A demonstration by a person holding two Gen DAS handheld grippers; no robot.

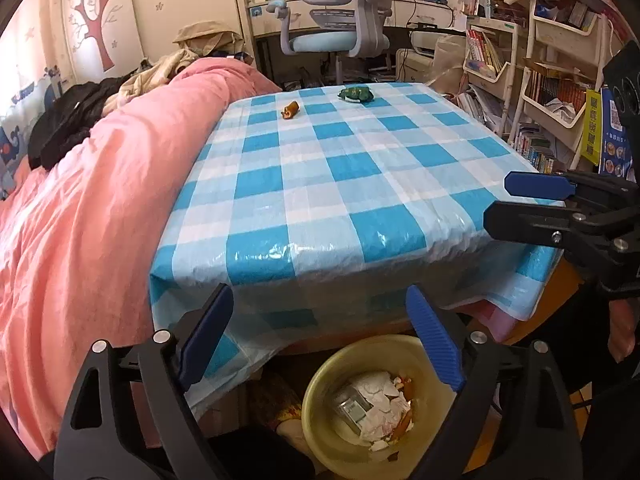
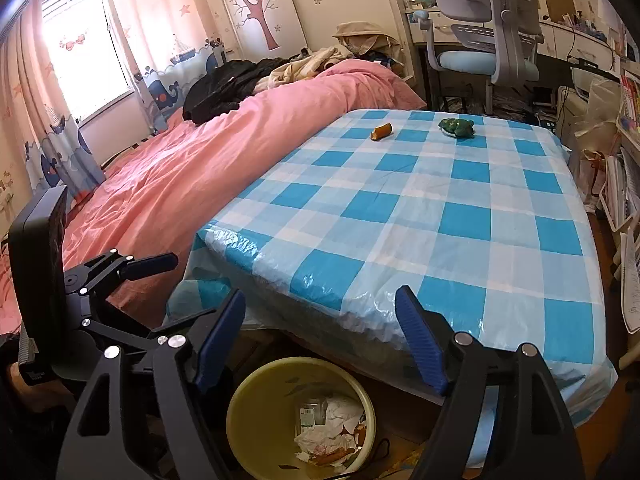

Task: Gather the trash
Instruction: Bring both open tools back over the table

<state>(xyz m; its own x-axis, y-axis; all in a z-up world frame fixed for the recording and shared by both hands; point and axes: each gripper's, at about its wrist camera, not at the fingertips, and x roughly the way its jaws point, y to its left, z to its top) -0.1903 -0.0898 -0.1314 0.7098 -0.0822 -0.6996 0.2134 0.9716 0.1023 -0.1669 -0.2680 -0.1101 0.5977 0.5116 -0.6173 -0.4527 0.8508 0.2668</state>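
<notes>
1. Bedroom clutter surrounds us: a pink duvet (image 2: pixel 224 152) lies beside the table, and a desk chair (image 2: pixel 486 28) stands beyond its far edge.
2. We hold both grippers just off the near edge of the table, which is covered in a blue-and-white checked plastic cloth (image 2: pixel 420 216); that spot keeps the bin and the tabletop both within reach.
3. Our left gripper (image 1: pixel 320 336) has its jaws spread wide with nothing between them. Directly below and slightly ahead of them sits the yellow waste bin (image 1: pixel 320 392), so we judge this the drop position.
4. Our right gripper (image 2: pixel 320 336) is likewise released and empty, with the same bin under its jaws. In the left view its closer finger (image 1: pixel 536 186) reaches over the table corner.
5. The bin holds crumpled paper (image 1: pixel 380 392) and other scraps, so part of the collecting looks done.
6. Far ahead of both sets of jaws, near the far edge, lie a small brown scrap (image 2: pixel 381 132) and a crumpled green wrapper (image 2: pixel 457 127), close to each other but apart.
7. We judge those two are what remains; either gripper must travel the whole tabletop to reach them.
</notes>
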